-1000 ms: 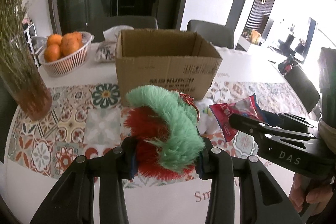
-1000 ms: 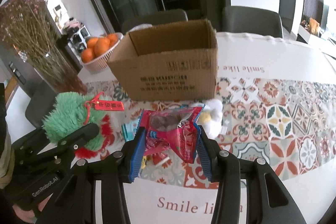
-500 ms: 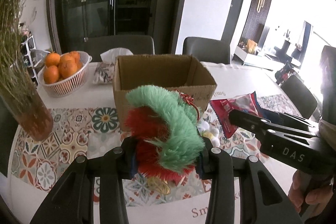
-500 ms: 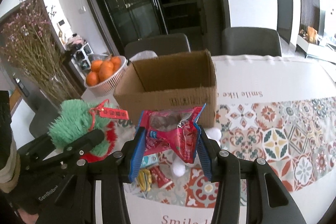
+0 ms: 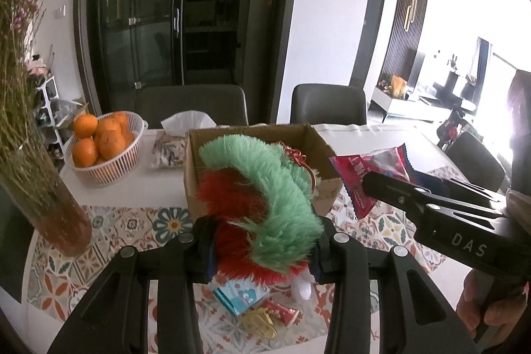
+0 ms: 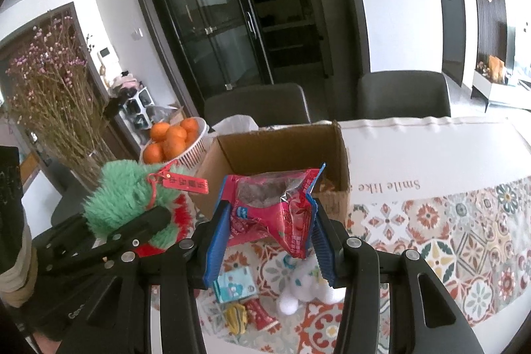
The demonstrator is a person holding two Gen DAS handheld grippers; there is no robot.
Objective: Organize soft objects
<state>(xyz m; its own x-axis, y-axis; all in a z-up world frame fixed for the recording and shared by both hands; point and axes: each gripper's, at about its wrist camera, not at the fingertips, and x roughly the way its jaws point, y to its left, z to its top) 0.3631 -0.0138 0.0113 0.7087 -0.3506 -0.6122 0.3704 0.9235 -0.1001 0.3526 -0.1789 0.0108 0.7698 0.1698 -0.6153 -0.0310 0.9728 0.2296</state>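
Observation:
My left gripper (image 5: 264, 249) is shut on a green and red fluffy plush toy (image 5: 265, 201) with a red tag, held above the table in front of the open cardboard box (image 5: 199, 161). My right gripper (image 6: 268, 241) is shut on a red snack packet (image 6: 272, 208), also lifted in front of the box (image 6: 275, 148). Each gripper shows in the other's view: the right one (image 5: 391, 188) with its packet (image 5: 365, 168), the left one (image 6: 146, 221) with the plush (image 6: 122, 194). On the table below lie a white plush (image 6: 308, 287), a blue packet (image 6: 235, 284) and small wrapped sweets (image 6: 249, 317).
A white basket of oranges (image 5: 103, 148) and a tissue pack (image 5: 172, 145) stand back left of the box. A vase of dried flowers (image 5: 43, 198) is at the left. Dark chairs (image 6: 401, 95) stand behind the patterned tablecloth (image 6: 464, 228).
Both grippers have risen with their loads and moved nearer the box, so its open top now shows. The items left on the table have come into view beneath.

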